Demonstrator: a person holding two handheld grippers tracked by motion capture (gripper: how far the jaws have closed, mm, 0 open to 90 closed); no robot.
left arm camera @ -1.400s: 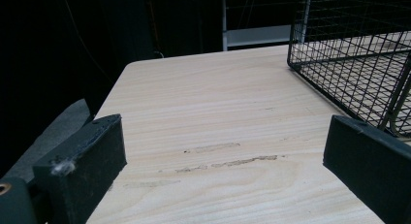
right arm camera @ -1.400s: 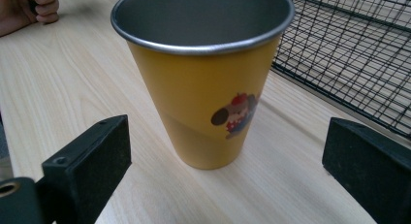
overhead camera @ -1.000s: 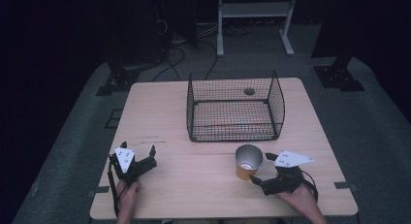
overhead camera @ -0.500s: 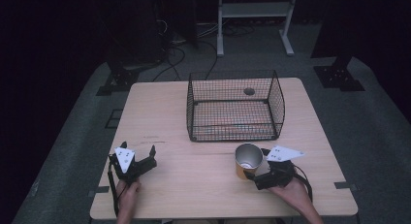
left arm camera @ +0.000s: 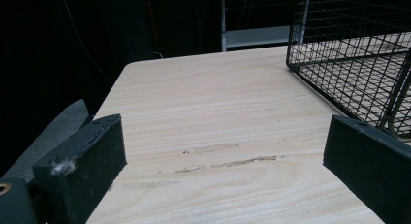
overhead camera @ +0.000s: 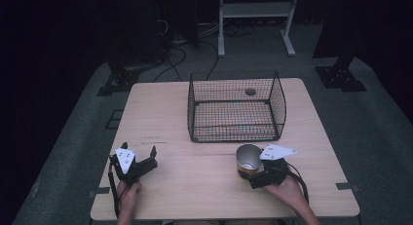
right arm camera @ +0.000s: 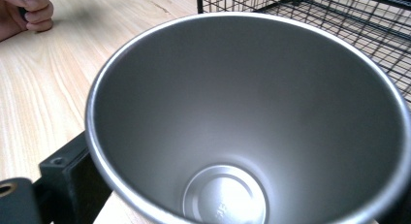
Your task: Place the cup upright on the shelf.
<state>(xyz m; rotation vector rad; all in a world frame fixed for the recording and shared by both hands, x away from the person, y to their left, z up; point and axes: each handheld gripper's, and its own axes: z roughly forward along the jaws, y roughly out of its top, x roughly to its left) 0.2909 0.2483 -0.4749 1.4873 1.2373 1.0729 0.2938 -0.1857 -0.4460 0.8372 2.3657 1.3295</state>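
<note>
The right gripper pinches the cup between its jaws; next, a lift into the basket ahead. The left gripper rests spread.

Dim, slightly soft frames; surroundings black, faint sheen inside the cup.

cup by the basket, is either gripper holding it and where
The right gripper has its jaws on either side of the metal cup, low on its orange wall; a firm clamp cannot be told. The left gripper is open, holding nothing.
</note>
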